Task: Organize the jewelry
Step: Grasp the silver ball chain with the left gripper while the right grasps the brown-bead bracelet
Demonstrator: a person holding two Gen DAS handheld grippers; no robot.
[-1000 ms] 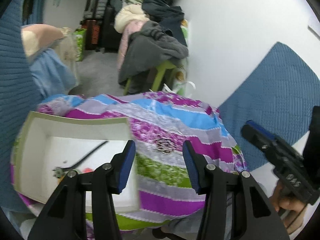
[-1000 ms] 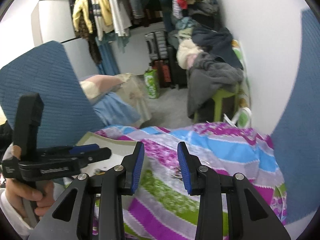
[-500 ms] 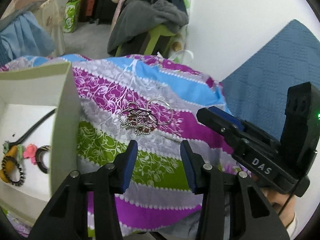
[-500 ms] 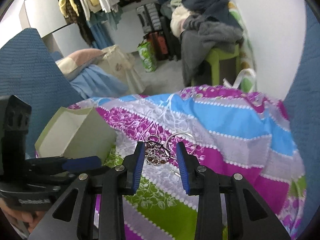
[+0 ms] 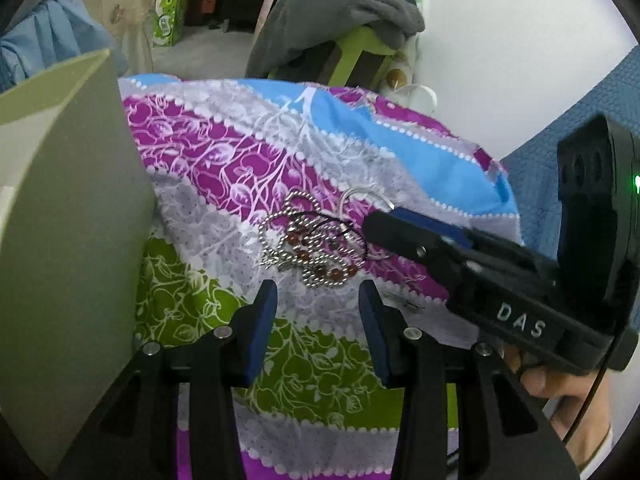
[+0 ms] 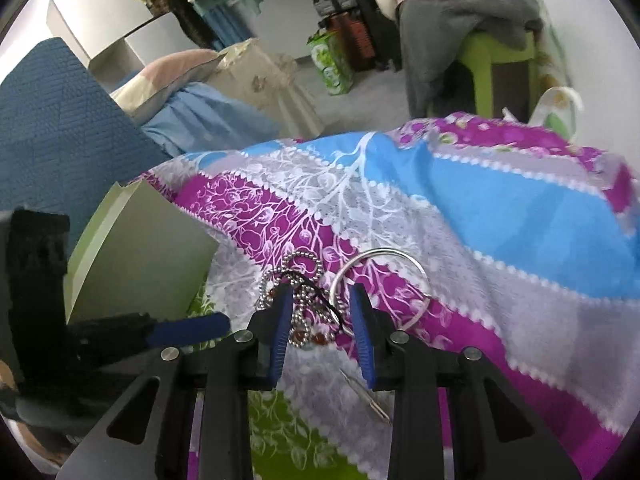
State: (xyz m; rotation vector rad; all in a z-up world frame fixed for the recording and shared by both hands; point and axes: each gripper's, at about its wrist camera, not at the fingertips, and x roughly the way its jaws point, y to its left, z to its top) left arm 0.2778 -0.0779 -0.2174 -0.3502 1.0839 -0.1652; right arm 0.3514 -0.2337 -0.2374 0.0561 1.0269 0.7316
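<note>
A tangle of jewelry (image 5: 310,246), silver ball chains and brown beads, lies on a striped floral cloth (image 5: 248,168). A silver bangle (image 6: 380,276) lies just right of it. My left gripper (image 5: 318,290) is open just short of the pile. My right gripper (image 6: 320,296) is open, its jaws straddling the near part of the tangle (image 6: 308,300); it also shows in the left wrist view (image 5: 380,220), reaching in from the right. A pale green box (image 5: 68,216) stands left of the pile.
A thin metal pin (image 6: 366,394) lies on the cloth near the right gripper. Blue quilted cushions (image 6: 52,120) flank the cloth. Beyond are a green stool with heaped clothes (image 5: 344,28), a green bag (image 6: 332,60) and hanging garments.
Both grippers have moved forward and down to the jewelry pile. The right gripper now straddles the tangle. The box's inside has slid out of the left view.
</note>
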